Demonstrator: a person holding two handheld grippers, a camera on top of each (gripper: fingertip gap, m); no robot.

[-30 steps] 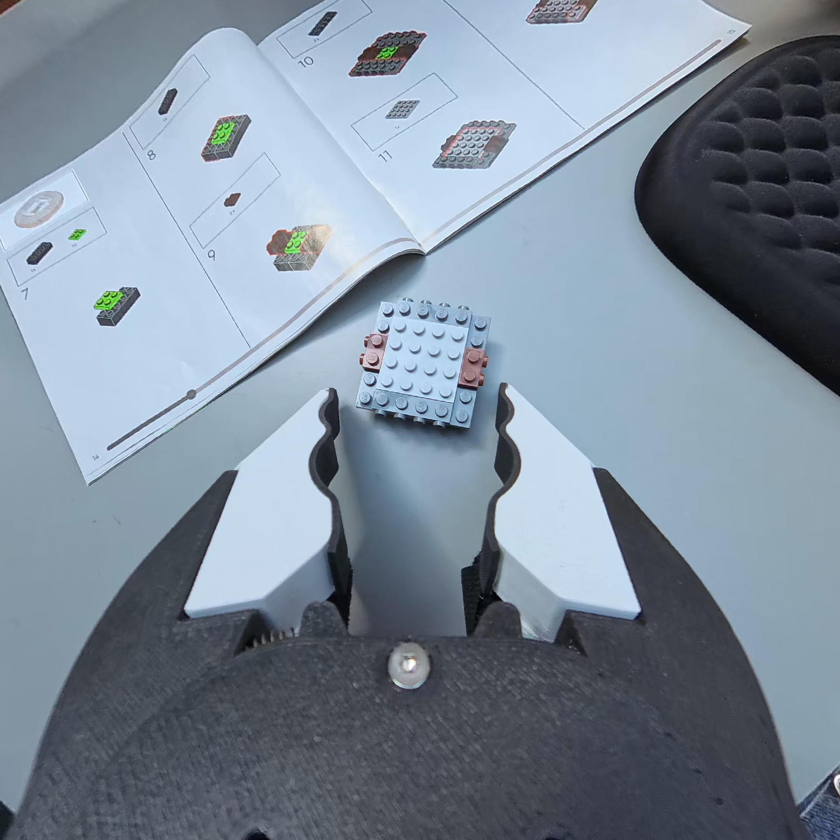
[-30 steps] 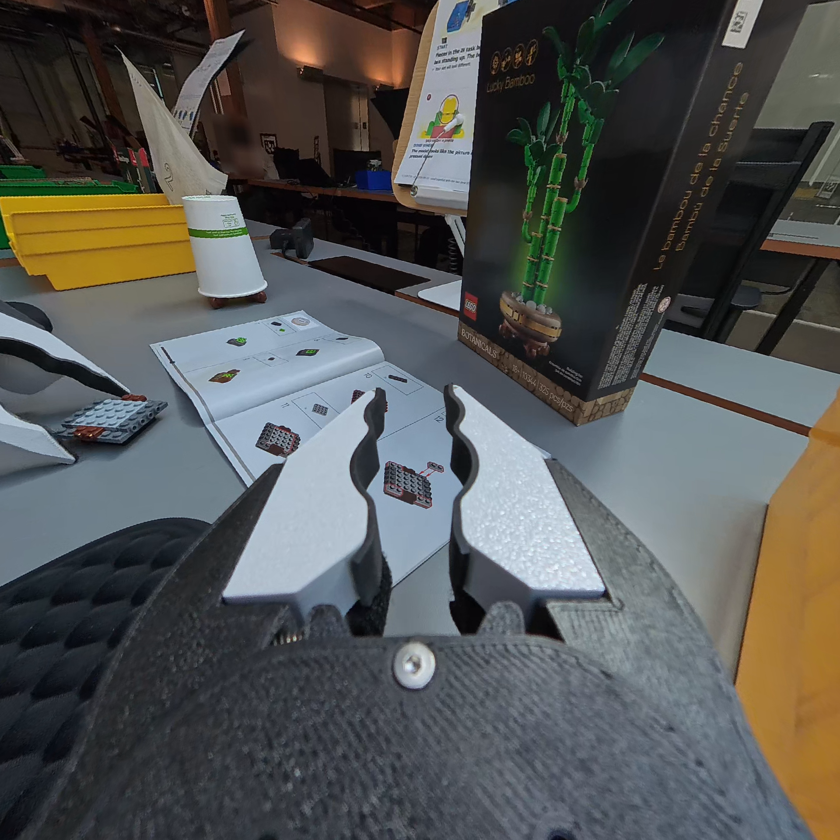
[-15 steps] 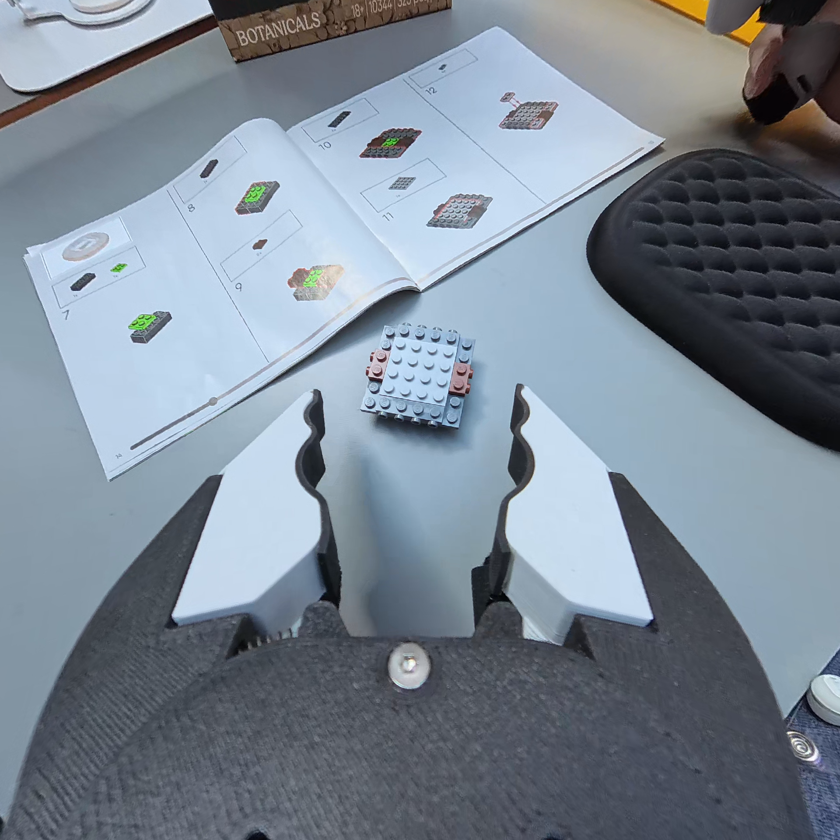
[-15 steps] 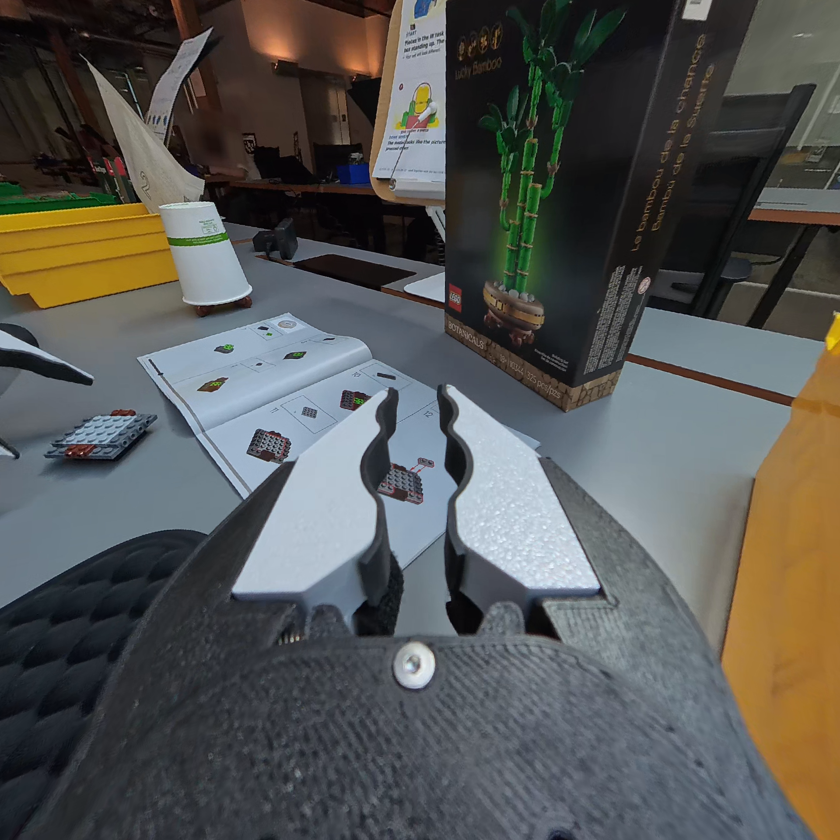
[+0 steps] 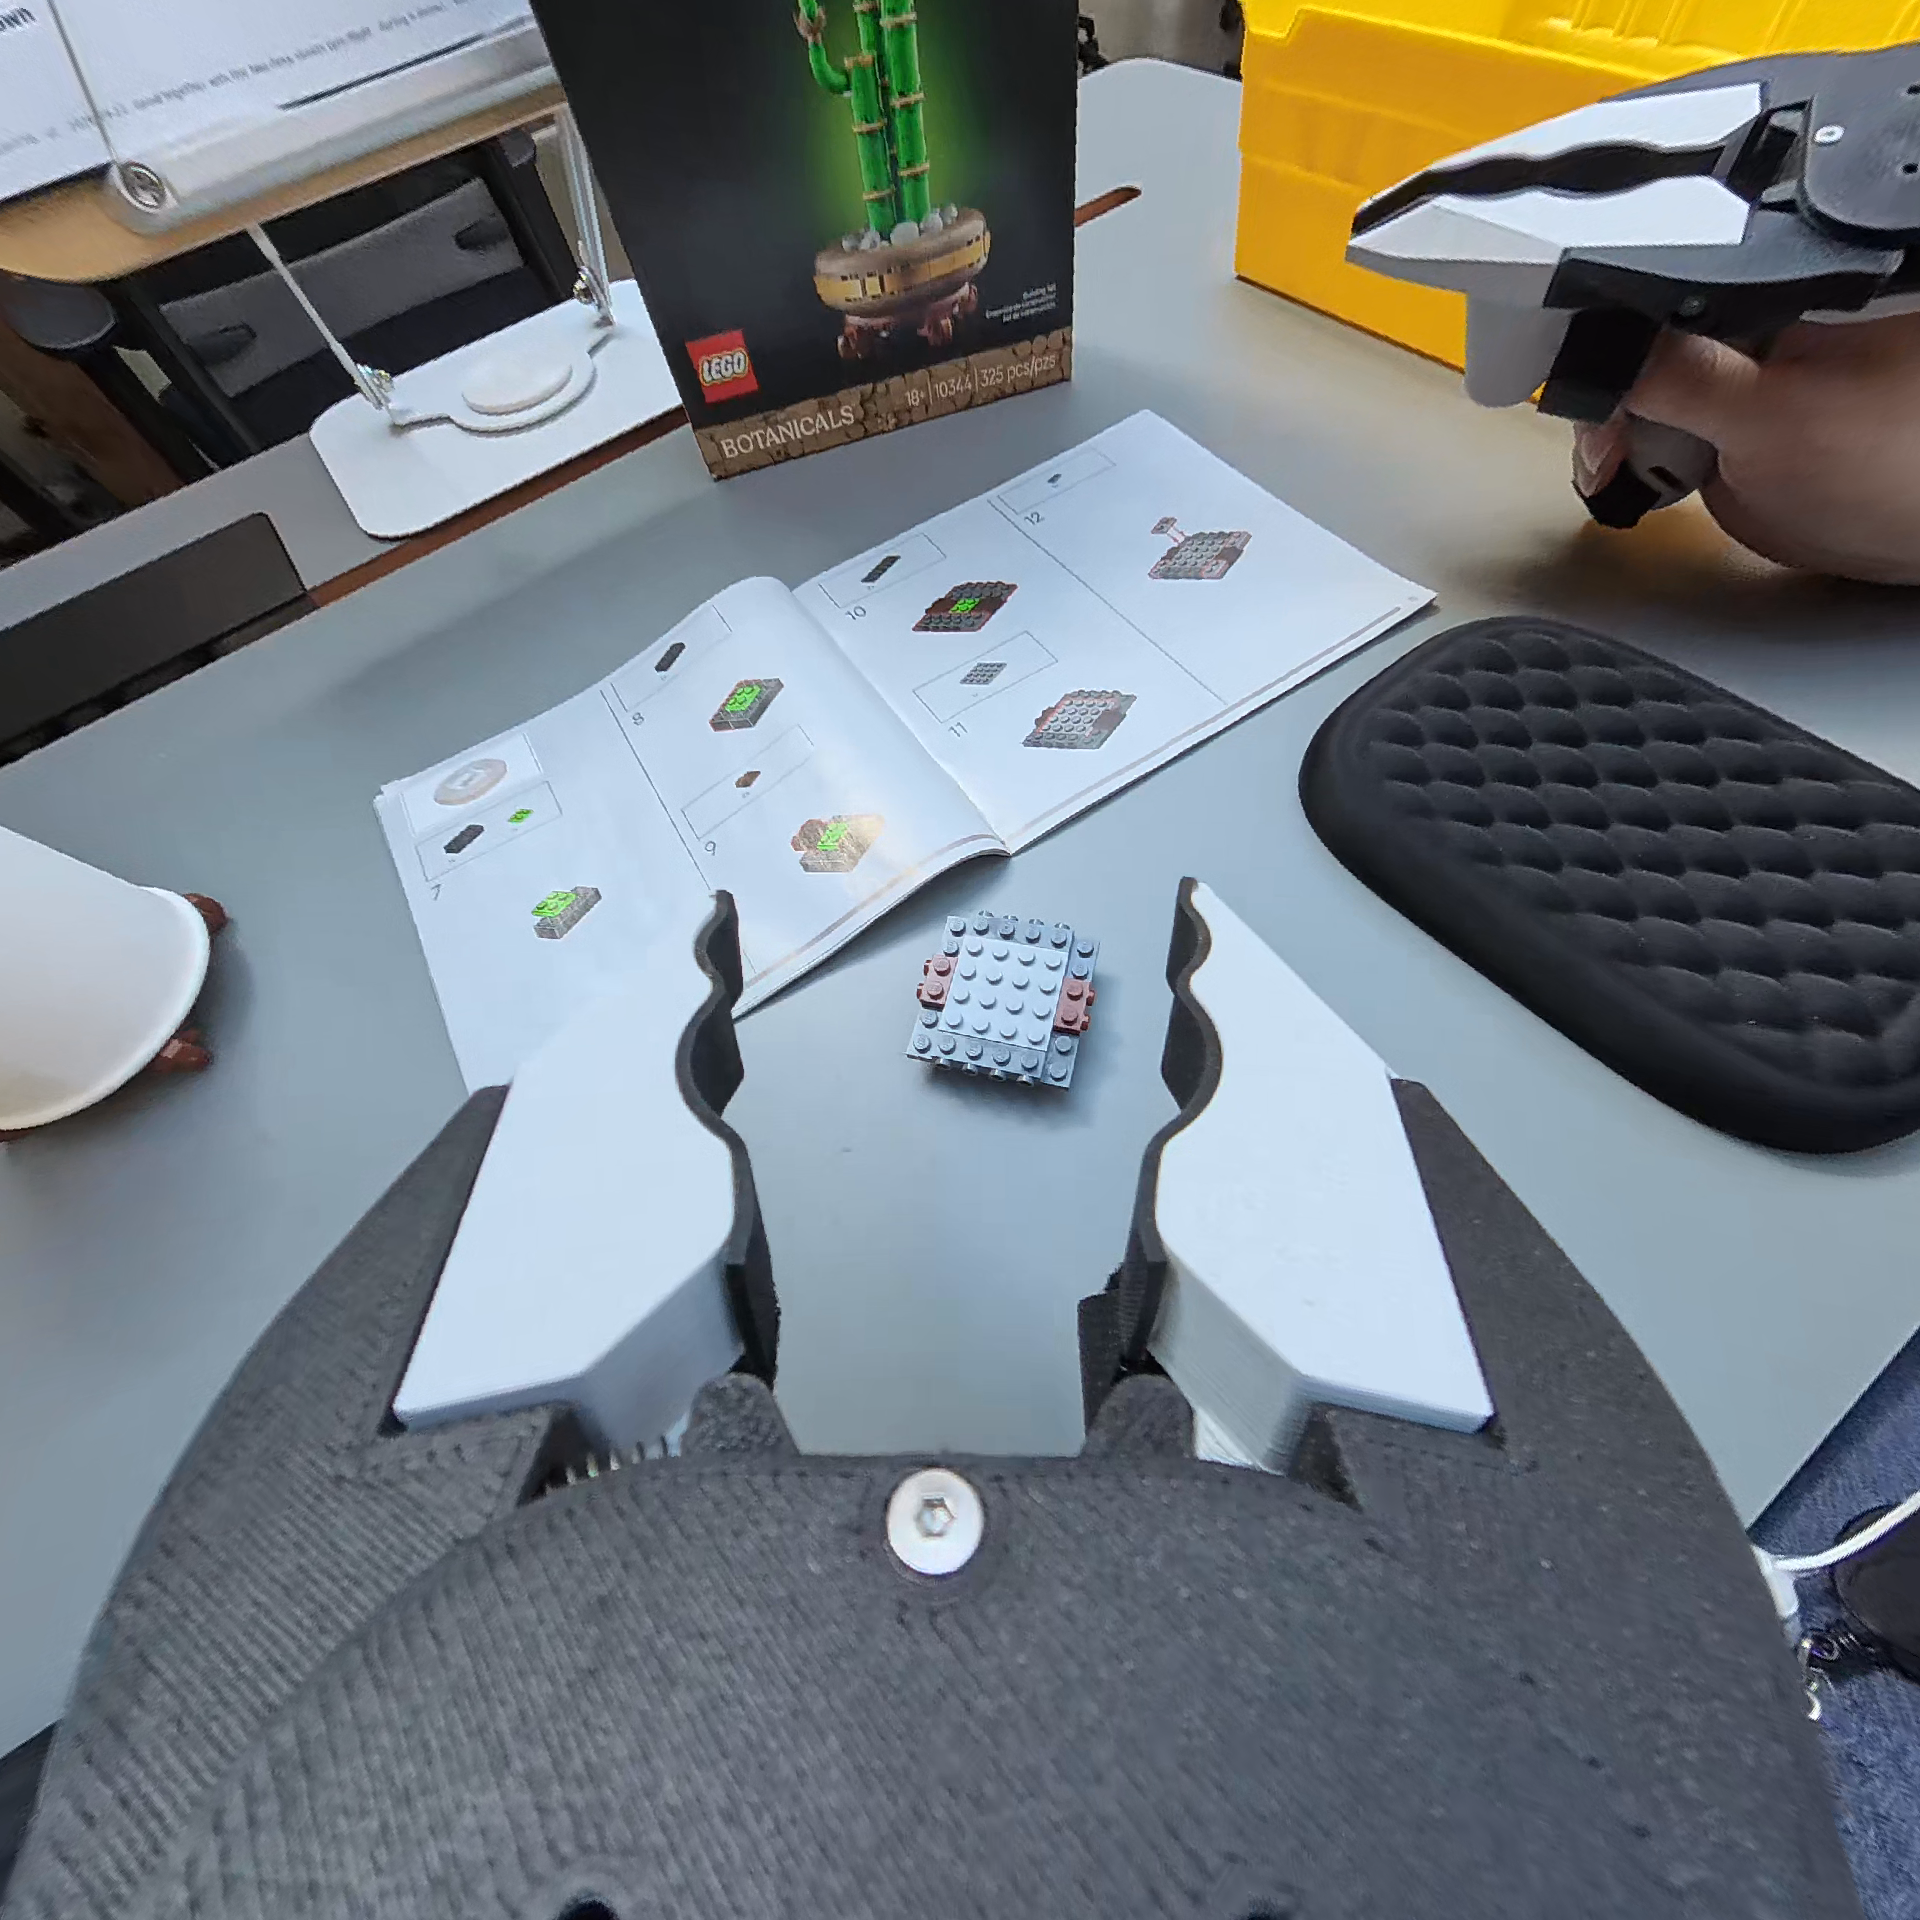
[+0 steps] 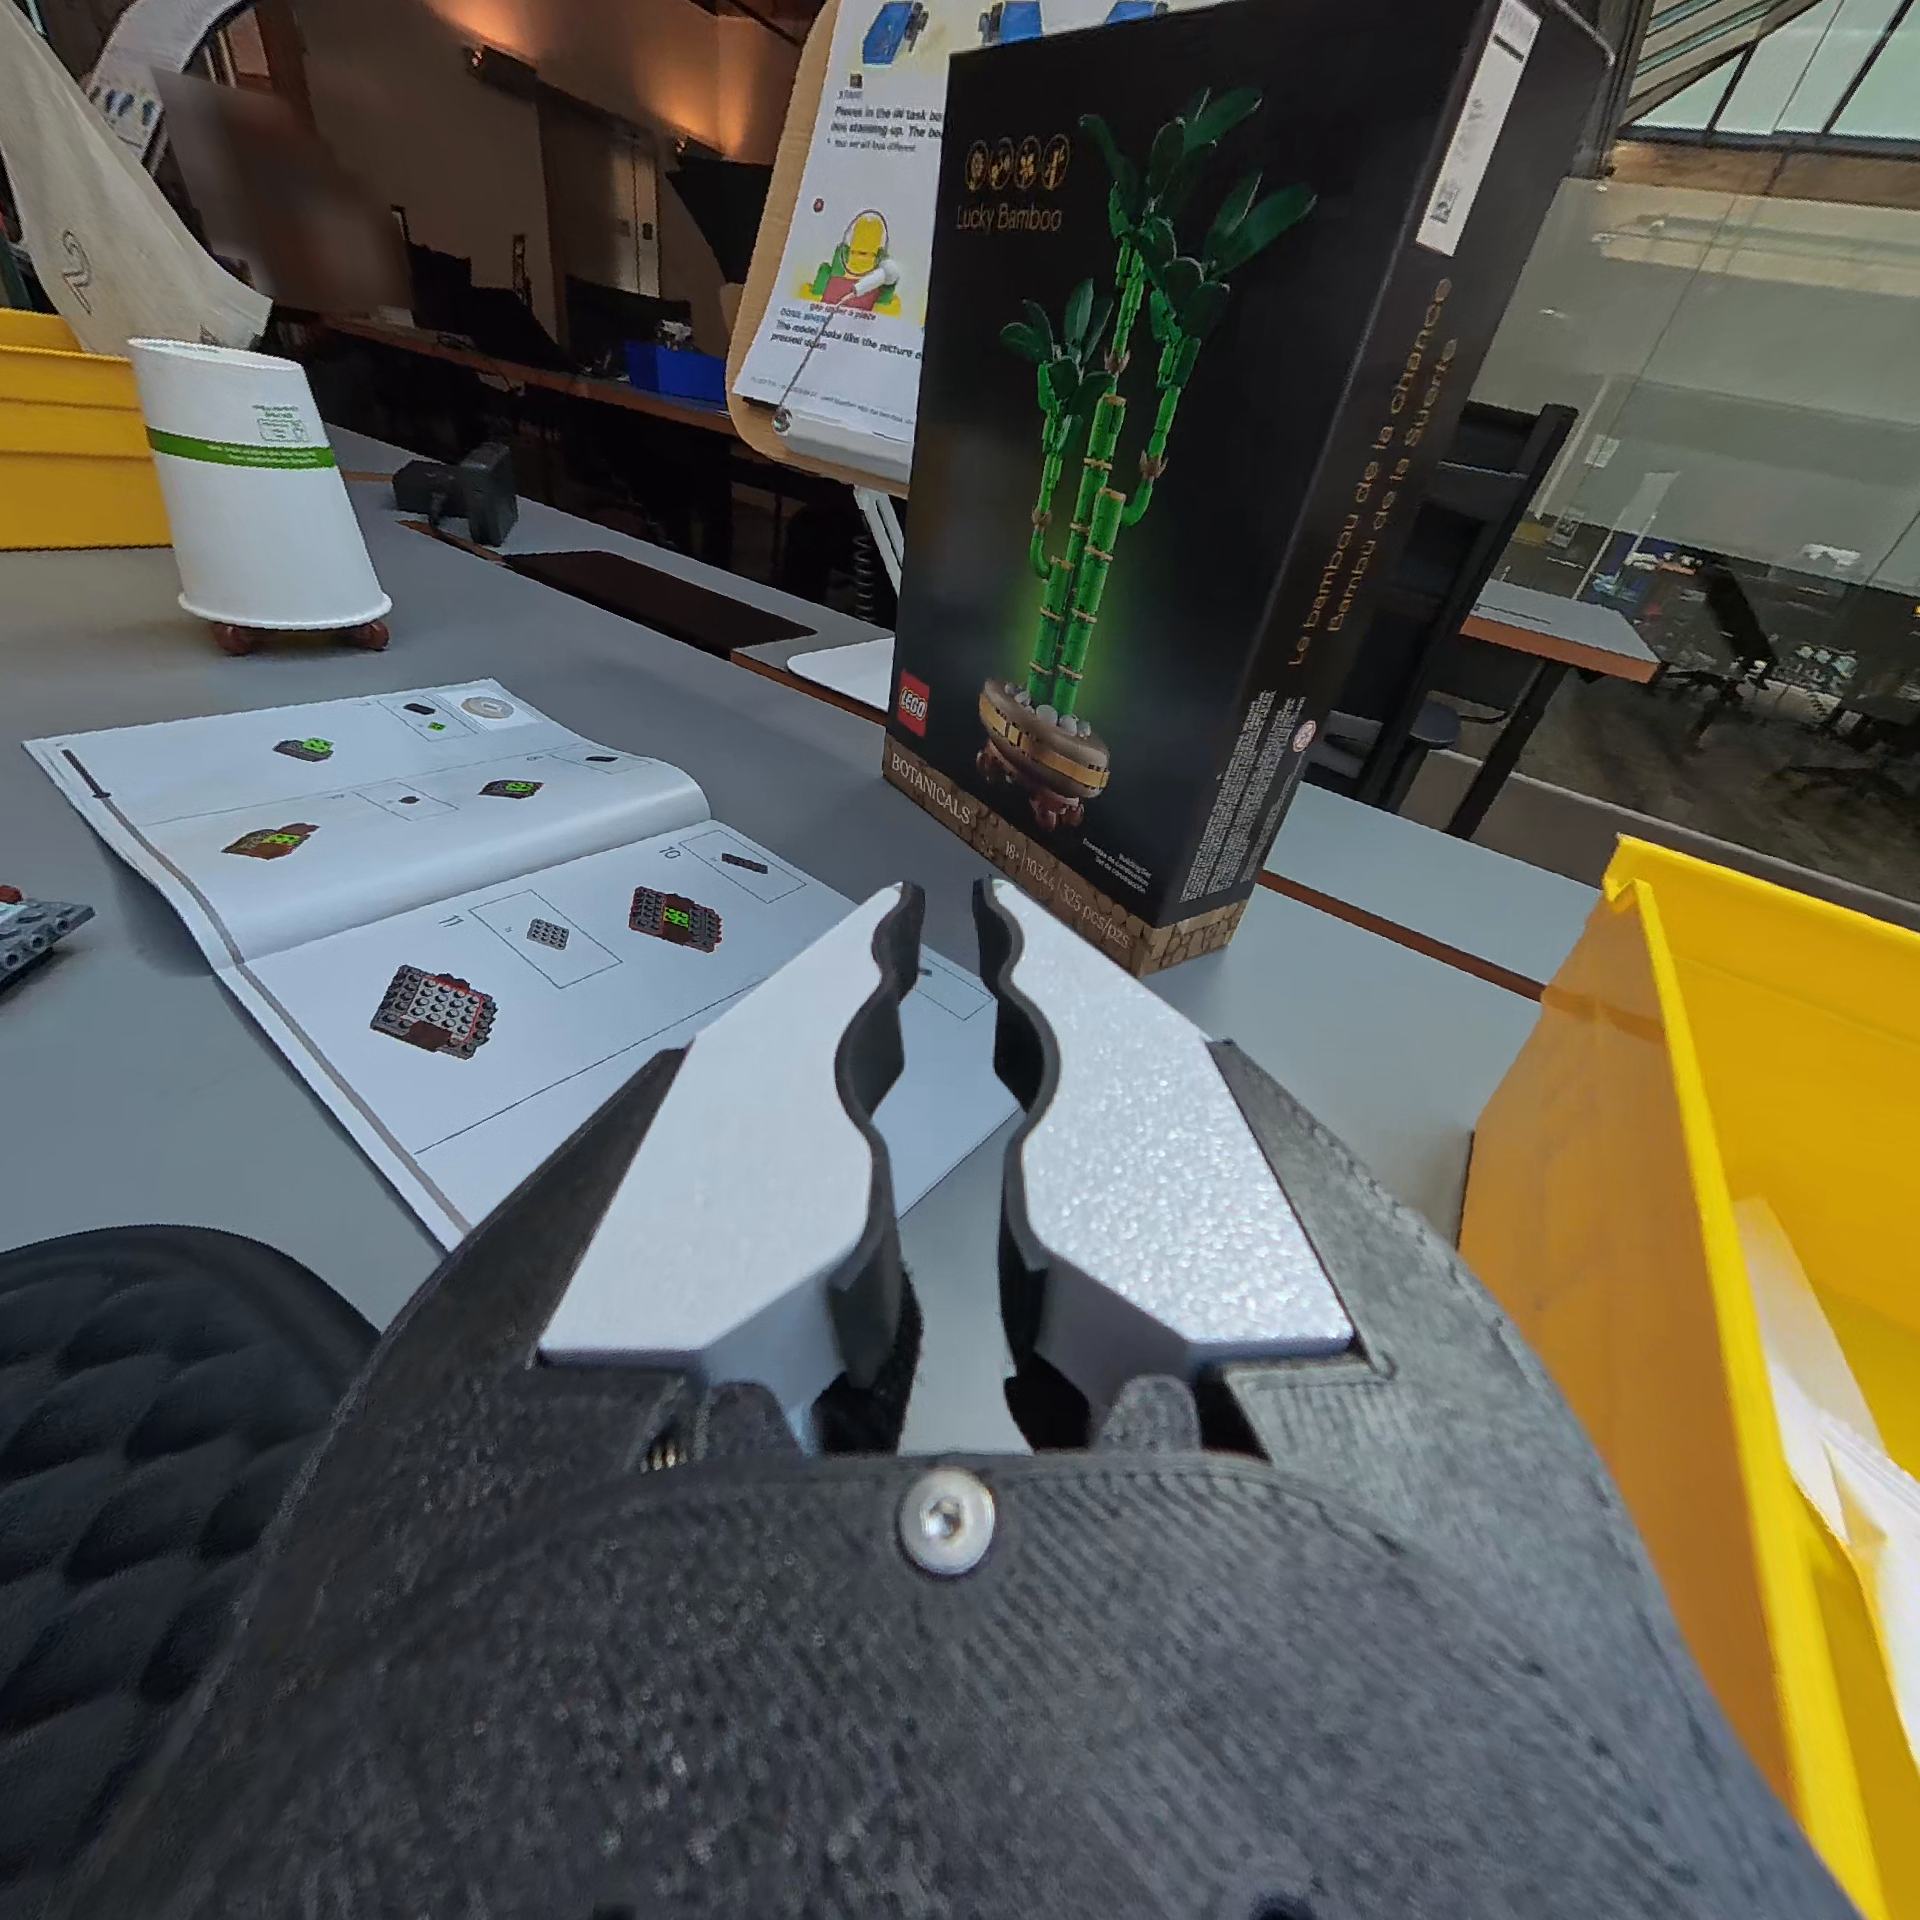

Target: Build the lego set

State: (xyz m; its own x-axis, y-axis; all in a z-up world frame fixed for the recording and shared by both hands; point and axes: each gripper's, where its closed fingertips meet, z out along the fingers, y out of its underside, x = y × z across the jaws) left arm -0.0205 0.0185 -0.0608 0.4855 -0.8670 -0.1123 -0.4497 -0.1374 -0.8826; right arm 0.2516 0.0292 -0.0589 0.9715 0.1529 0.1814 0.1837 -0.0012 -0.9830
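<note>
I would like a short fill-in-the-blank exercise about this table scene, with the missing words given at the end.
1. The small grey lego assembly lies on the ______, untouched.
2. The left gripper has its fingers ______.
3. The instruction booklet lies ______ on the table.
4. The black padded mat lies to the ______ of the assembly.

Missing words: table; open; open; right

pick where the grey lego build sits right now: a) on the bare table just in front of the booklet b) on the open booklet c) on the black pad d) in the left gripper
a: the build lies on the bare table just off the booklet edge, clear of the pad, with the open left gripper not touching it.
</note>
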